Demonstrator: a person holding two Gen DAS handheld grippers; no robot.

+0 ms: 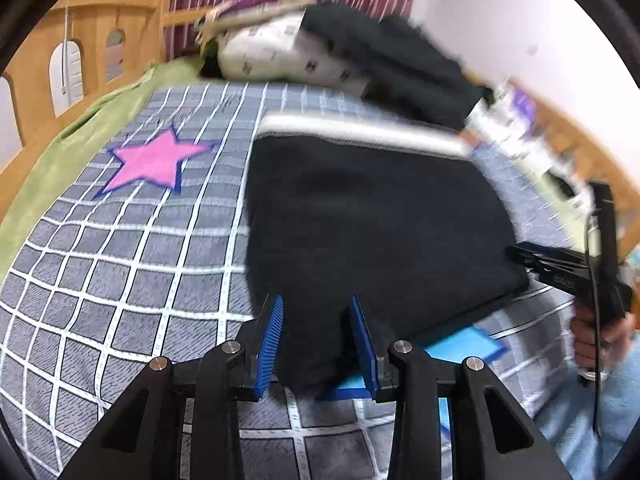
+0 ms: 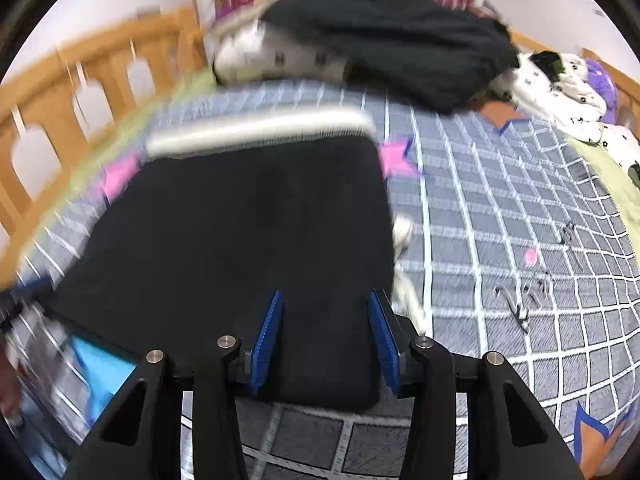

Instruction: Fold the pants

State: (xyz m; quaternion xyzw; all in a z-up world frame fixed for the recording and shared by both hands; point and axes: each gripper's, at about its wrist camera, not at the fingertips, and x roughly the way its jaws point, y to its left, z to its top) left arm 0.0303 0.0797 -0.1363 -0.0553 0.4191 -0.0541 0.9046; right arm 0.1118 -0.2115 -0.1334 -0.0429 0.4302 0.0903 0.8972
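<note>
The black pants lie folded on the grey checked bedcover, with a white waistband at the far edge. My left gripper is open, its blue pads either side of the pants' near left corner. My right gripper is open over the pants' near right corner; it also shows in the left wrist view at the pants' right edge. A white drawstring lies beside the pants. Both views are motion-blurred.
A pile of dark and white clothes lies at the bed's far end. A wooden bed rail runs along the side. Pink star patches mark the cover. A blue patch shows under the pants' near edge.
</note>
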